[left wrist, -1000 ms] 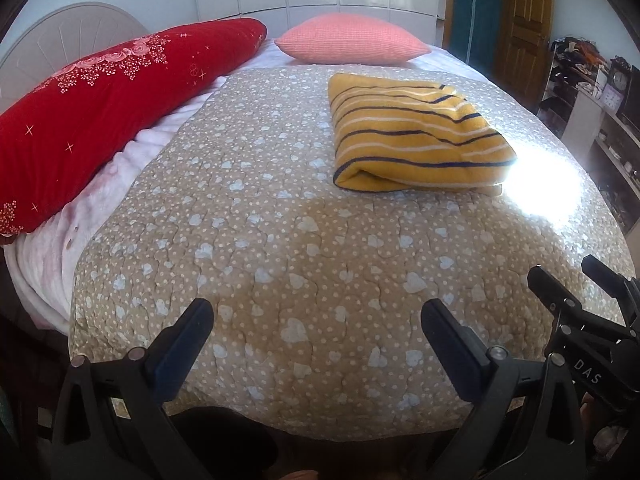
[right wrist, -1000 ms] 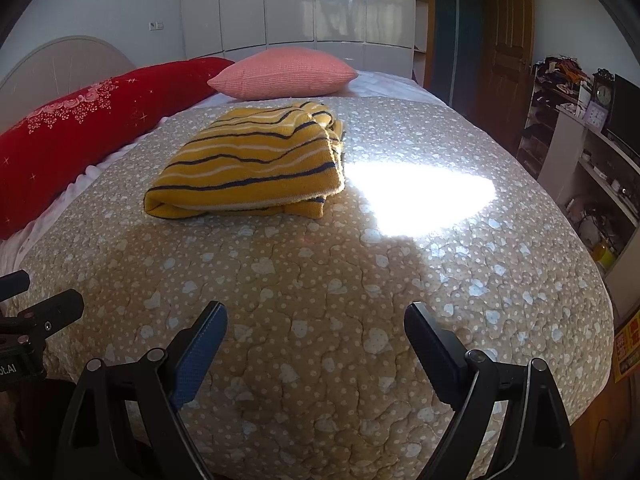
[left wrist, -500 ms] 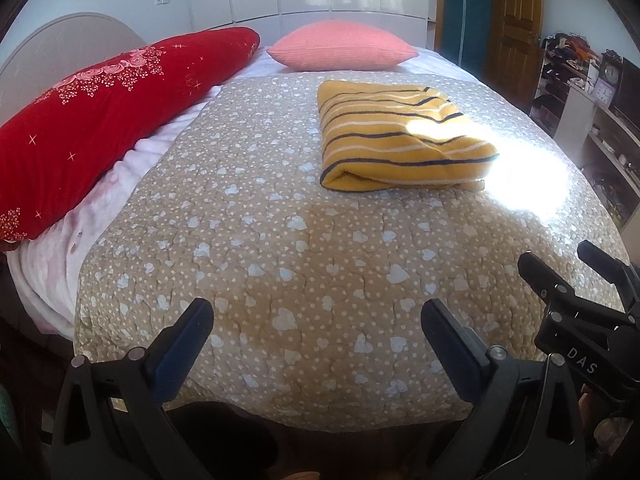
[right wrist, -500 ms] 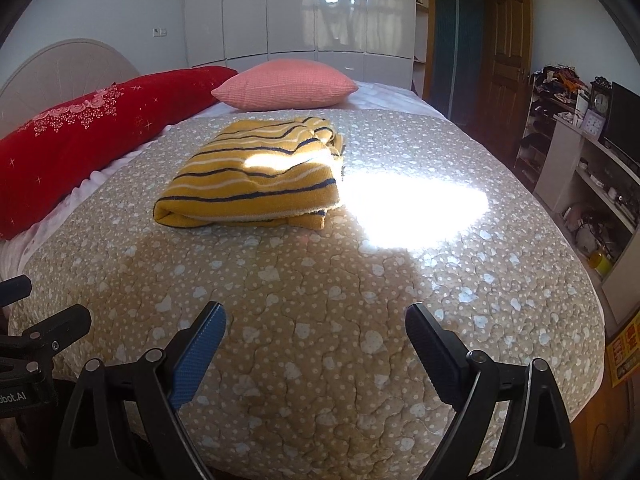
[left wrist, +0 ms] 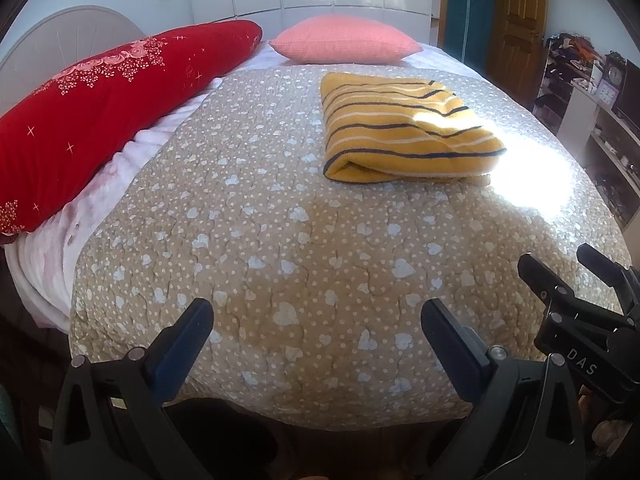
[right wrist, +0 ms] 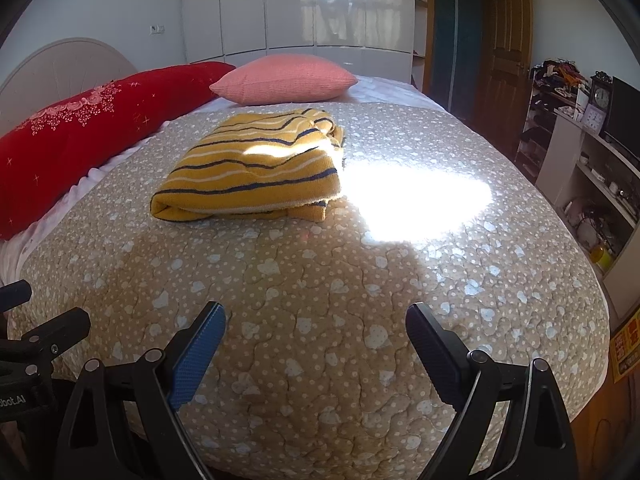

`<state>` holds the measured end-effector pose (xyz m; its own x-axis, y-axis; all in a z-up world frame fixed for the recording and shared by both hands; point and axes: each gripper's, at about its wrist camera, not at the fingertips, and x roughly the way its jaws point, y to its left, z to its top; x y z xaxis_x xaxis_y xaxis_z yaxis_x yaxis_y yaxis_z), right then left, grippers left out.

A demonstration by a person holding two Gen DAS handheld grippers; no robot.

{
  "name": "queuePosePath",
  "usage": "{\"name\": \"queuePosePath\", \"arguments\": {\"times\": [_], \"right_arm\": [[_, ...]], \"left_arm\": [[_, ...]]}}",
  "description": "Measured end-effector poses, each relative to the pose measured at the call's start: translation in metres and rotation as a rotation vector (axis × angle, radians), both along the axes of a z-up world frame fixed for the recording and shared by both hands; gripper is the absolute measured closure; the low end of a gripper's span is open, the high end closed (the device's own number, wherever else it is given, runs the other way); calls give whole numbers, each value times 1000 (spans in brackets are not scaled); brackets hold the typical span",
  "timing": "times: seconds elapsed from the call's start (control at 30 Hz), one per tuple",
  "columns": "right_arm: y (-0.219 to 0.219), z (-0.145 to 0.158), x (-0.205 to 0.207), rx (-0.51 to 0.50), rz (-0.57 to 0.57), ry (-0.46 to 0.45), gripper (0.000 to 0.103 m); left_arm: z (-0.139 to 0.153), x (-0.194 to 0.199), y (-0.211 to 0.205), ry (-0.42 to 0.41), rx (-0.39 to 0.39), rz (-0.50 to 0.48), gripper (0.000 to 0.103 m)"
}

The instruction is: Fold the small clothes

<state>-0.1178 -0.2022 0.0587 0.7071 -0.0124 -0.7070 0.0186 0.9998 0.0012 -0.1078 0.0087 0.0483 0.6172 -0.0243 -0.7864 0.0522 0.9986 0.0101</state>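
Observation:
A yellow garment with dark and white stripes [left wrist: 404,136] lies folded into a rectangle on the bed's beige heart-print quilt [left wrist: 280,240], toward the far middle; it also shows in the right wrist view [right wrist: 256,172]. My left gripper [left wrist: 316,324] is open and empty, over the quilt's near edge, well short of the garment. My right gripper [right wrist: 316,328] is open and empty, also over the near edge. The right gripper shows at the right of the left wrist view [left wrist: 576,276].
A long red pillow [left wrist: 104,112] lies along the bed's left side and a pink pillow [left wrist: 344,42] at the head. A bright sun patch [right wrist: 412,200] falls right of the garment. Shelves with clutter [right wrist: 592,168] stand to the right, a wooden door [right wrist: 508,64] behind.
Both grippers have drawn back and risen a little from the bed, so the garment looks smaller and farther. Both stay open. The garment has not moved.

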Motion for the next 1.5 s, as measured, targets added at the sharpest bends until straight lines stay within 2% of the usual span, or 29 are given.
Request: {"name": "queuePosePath", "arguments": {"times": [1.5], "right_arm": [[5,-6,3,6,25,8,8]], "left_arm": [[-12,6,5,50,-38,10,0]]}}
